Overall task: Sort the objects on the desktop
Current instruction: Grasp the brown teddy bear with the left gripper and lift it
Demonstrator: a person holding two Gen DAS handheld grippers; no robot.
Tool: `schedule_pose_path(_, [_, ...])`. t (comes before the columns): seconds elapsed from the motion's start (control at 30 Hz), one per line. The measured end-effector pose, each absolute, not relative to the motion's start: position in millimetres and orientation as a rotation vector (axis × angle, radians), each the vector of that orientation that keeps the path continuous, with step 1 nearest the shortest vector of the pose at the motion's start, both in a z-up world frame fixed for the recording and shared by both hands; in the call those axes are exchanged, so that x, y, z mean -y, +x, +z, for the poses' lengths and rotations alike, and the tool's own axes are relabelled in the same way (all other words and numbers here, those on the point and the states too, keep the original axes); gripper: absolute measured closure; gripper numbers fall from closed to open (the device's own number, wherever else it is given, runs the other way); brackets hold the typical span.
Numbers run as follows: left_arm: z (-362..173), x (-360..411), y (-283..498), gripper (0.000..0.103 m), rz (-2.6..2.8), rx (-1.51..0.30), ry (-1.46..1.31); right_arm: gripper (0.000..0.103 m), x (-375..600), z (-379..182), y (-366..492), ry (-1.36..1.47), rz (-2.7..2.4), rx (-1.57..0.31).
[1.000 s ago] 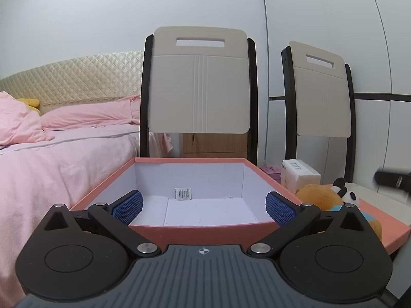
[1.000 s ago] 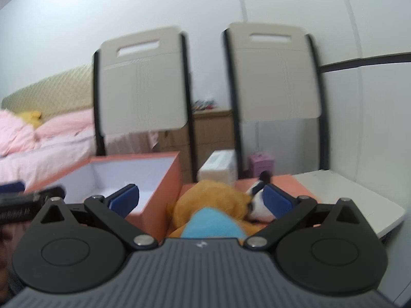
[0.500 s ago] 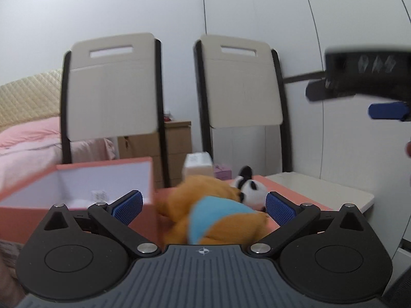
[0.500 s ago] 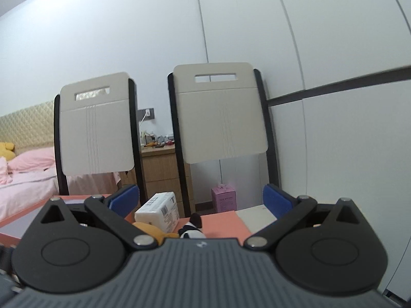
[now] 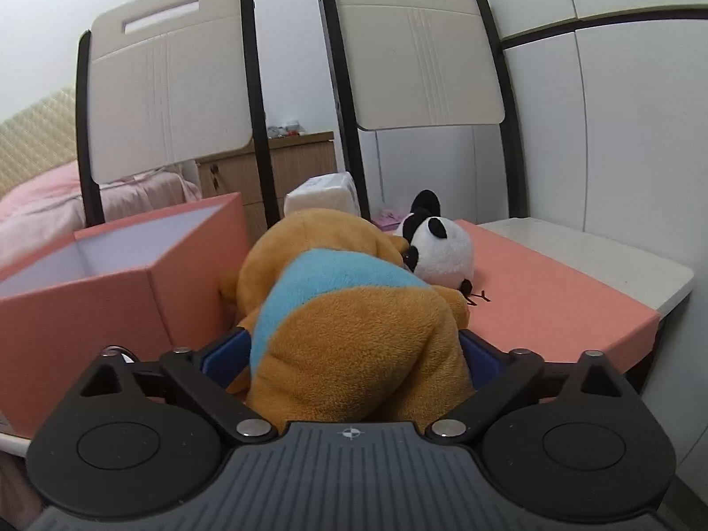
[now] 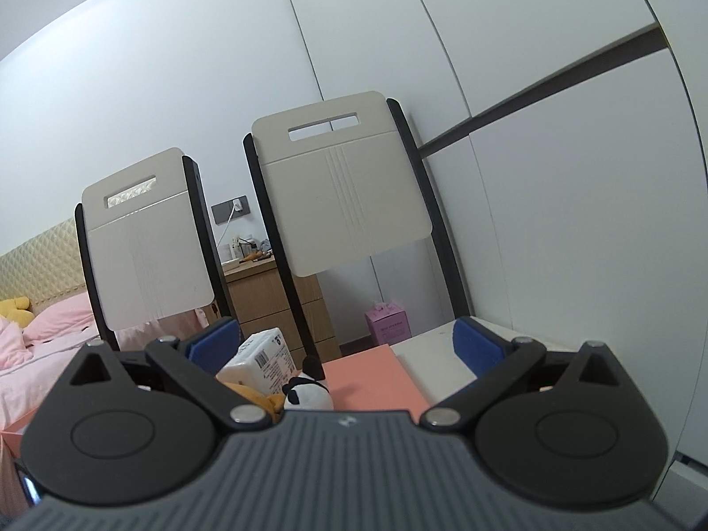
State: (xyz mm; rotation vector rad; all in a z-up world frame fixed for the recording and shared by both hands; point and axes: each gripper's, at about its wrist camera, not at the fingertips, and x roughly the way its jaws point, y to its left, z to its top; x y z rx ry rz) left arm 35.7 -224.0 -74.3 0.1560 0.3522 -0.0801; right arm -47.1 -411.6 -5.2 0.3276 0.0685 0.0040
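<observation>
- We see the bear (image 5: 354,332) lying on the pink lid (image 5: 553,292), just right of the open pink box (image 5: 132,283), with the panda (image 5: 438,248) touching its far side.
- Our left gripper (image 5: 354,354) has its jaws wide, a blue pad on each flank of the bear.
- Our right gripper (image 6: 345,345) hangs above, jaws wide and holding nothing.
- A tissue pack (image 6: 261,358) sits behind the toys.
</observation>
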Motion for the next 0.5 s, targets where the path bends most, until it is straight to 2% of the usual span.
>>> schedule_pose_path(0.13, [-71,222,27,0.028,-0.101,-0.337,0.164,0.0,403,-5,-43,0.321,0.007,-0.071])
schedule_pose_path(0.3, [-50,206,11,0.032,-0.179,-0.299,0.142,0.0,393,-3,-42,0.331,-0.004,-0.037])
schedule_pose_path(0.5, [-8,176,-22,0.032,-0.256,-0.185,0.099,0.0,391,2,-57,0.371,-0.038,0.092])
